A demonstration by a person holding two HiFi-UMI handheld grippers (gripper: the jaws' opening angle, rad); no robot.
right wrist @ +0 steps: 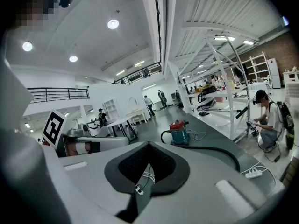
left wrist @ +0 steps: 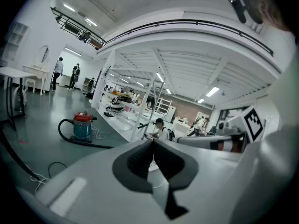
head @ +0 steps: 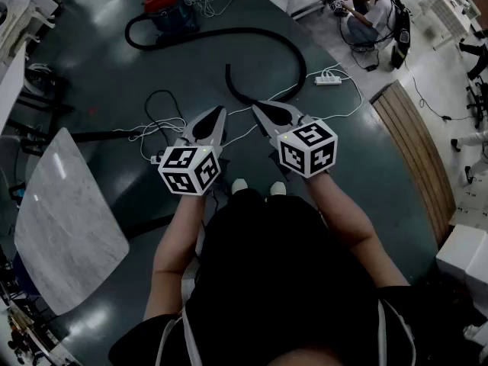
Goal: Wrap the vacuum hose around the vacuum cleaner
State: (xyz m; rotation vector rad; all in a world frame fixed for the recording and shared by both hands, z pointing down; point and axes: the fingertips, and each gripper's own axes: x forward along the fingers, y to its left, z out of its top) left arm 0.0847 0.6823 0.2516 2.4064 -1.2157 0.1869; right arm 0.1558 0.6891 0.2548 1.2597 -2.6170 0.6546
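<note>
Head view: the red-and-teal canister vacuum cleaner (head: 169, 8) stands at 11 o'clock. Its long black flexible hose (head: 263, 35) curves over the dark floor (head: 114, 75) toward 12 o'clock.

Left gripper view: the left gripper (left wrist: 152, 143) has its jaws pressed together, with nothing between them.

Right gripper view: the right gripper (right wrist: 148, 146) is closed the same way and is empty. The cleaner shows at 2 o'clock of its tips.

No word, number, brand or sign is legible anywhere. The only printed marks are black-and-white square patterns on the marker cube (head: 189, 170) of the left gripper (head: 220, 112) and the marker cube (head: 308, 148) of the right gripper (head: 256, 107). These are coded patterns, not letters. Any label on the vacuum cleaner (head: 166, 6) is too small to read.
</note>
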